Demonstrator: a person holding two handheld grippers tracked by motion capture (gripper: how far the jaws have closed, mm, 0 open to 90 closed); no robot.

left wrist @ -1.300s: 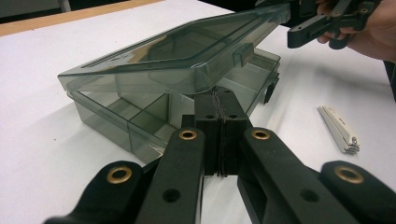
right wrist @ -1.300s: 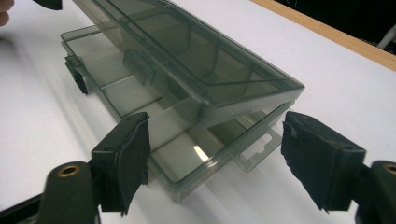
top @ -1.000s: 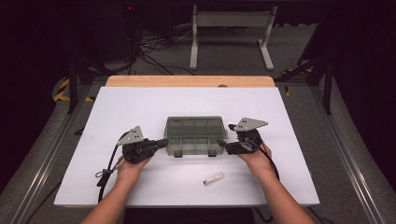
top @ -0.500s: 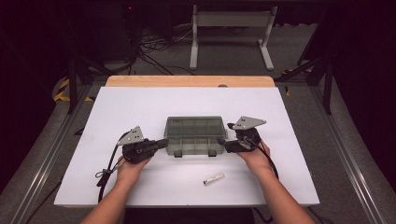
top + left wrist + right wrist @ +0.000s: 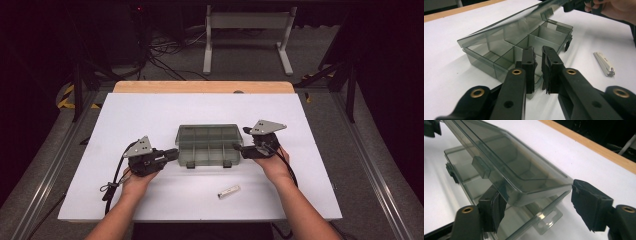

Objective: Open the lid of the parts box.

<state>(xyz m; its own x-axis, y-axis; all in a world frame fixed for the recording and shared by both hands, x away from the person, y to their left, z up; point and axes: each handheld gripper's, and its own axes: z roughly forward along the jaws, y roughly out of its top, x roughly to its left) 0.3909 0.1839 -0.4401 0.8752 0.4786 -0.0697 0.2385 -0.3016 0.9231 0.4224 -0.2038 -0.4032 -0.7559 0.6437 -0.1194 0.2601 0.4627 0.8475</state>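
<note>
right gripper (image 5: 239,148) lifts box lid (image 5: 506,167) (tilted)

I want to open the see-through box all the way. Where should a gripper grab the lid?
Grab the lid by its raised corner edge, coming from the right end of the organizer box. The lid is already tilted up off the base there, so the right gripper, jaws either side, probably has room.

The compartment box (image 5: 209,146) sits near the middle of the surface (image 5: 150,110), its lid (image 5: 506,162) raised at a tilt above the compartments. The left tool (image 5: 172,154) is at the box's left end, the right tool (image 5: 239,149) at its right end, with a corner of the lid between its jaws. A small clip (image 5: 229,191) lies on the surface nearer the person, right of centre, well apart from the box.
</note>
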